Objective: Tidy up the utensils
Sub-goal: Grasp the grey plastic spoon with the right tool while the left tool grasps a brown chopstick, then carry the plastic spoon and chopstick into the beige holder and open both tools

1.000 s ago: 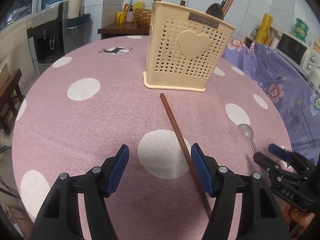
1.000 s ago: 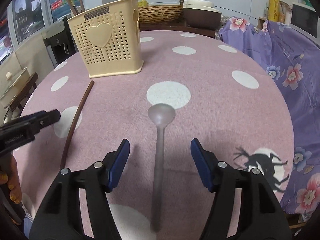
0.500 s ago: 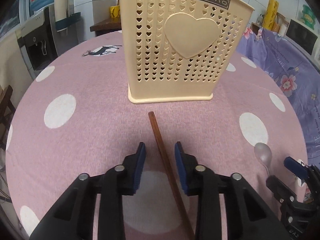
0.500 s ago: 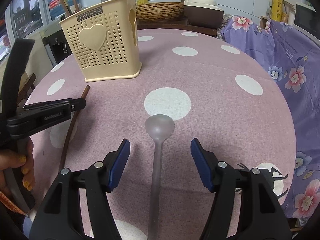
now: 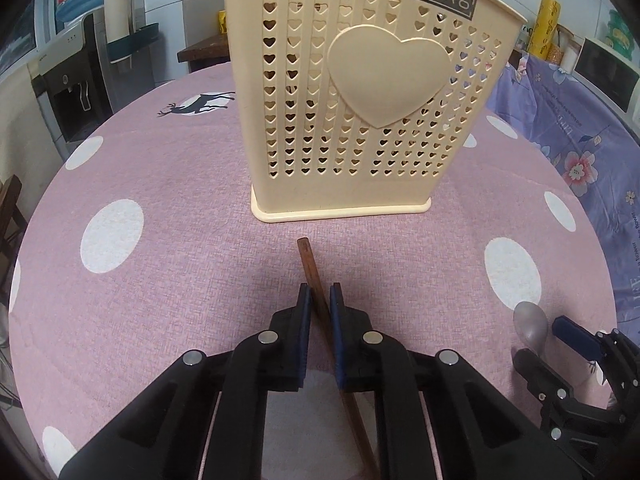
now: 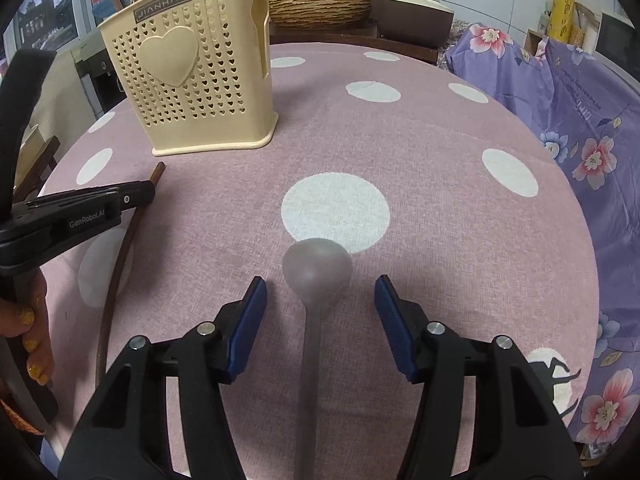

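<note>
A brown wooden stick [image 5: 308, 256] lies on the pink dotted tablecloth [image 5: 160, 280], its far end just short of the cream perforated utensil holder [image 5: 360, 100]. My left gripper [image 5: 320, 296] is shut on the stick near that end, blue pads pressing on both sides. To the right, a grey metal spoon [image 6: 316, 264] lies bowl away from me. My right gripper [image 6: 320, 280] straddles the neck of the spoon; its jaws are closing, and the pads stand clear of the handle. The holder [image 6: 188, 80] has several utensils standing in it.
The round table [image 6: 400, 152] drops off at the right to purple floral cloth [image 6: 580, 140]. A woven basket [image 6: 320, 4] and a rice cooker [image 6: 412, 8] sit behind the table. A hand [image 6: 28, 340] holds the left gripper [image 6: 144, 194] at the left edge.
My left gripper slid forward along the stick towards the holder and shut on it. My right gripper crept forward over the spoon, and its jaws narrowed a little.
</note>
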The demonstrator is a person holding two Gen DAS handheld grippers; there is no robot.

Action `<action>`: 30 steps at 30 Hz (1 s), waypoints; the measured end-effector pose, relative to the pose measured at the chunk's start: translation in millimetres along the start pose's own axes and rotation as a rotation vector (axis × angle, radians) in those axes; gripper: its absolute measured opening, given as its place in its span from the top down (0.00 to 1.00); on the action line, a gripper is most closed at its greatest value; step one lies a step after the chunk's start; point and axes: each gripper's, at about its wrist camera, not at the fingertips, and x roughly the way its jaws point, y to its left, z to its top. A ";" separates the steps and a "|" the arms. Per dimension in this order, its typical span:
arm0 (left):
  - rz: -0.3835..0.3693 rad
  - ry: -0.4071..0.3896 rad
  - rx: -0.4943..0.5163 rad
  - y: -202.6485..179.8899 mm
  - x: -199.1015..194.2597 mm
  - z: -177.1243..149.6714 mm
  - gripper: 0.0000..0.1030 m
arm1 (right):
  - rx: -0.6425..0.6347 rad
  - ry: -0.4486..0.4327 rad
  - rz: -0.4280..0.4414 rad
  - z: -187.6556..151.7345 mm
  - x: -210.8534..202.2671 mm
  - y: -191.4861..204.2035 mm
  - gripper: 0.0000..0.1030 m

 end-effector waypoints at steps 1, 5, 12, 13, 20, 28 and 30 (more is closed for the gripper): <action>-0.001 0.001 -0.001 -0.7 0.4 0.6 0.90 | -0.001 0.001 0.001 2.1 1.4 0.4 0.47; -0.006 0.001 -0.012 -1.8 2.0 3.0 0.91 | 0.002 0.003 -0.003 7.9 4.6 1.1 0.57; -0.004 -0.002 -0.012 -5.5 3.5 5.1 0.91 | -0.006 -0.009 0.002 9.9 5.7 4.3 0.64; -0.002 -0.003 -0.010 -6.5 3.6 5.4 0.91 | -0.004 -0.011 0.005 9.8 5.5 3.7 0.64; -0.036 -0.042 -0.034 -2.7 -8.3 7.7 0.92 | 0.008 -0.055 0.045 11.9 -6.2 -0.9 0.64; -0.116 -0.179 -0.040 7.6 -74.1 15.2 0.93 | 0.013 -0.167 0.107 21.6 -54.5 -4.8 0.64; -0.133 -0.213 -0.037 7.5 -90.6 18.3 0.93 | 0.018 -0.199 0.130 24.6 -70.4 -6.2 0.64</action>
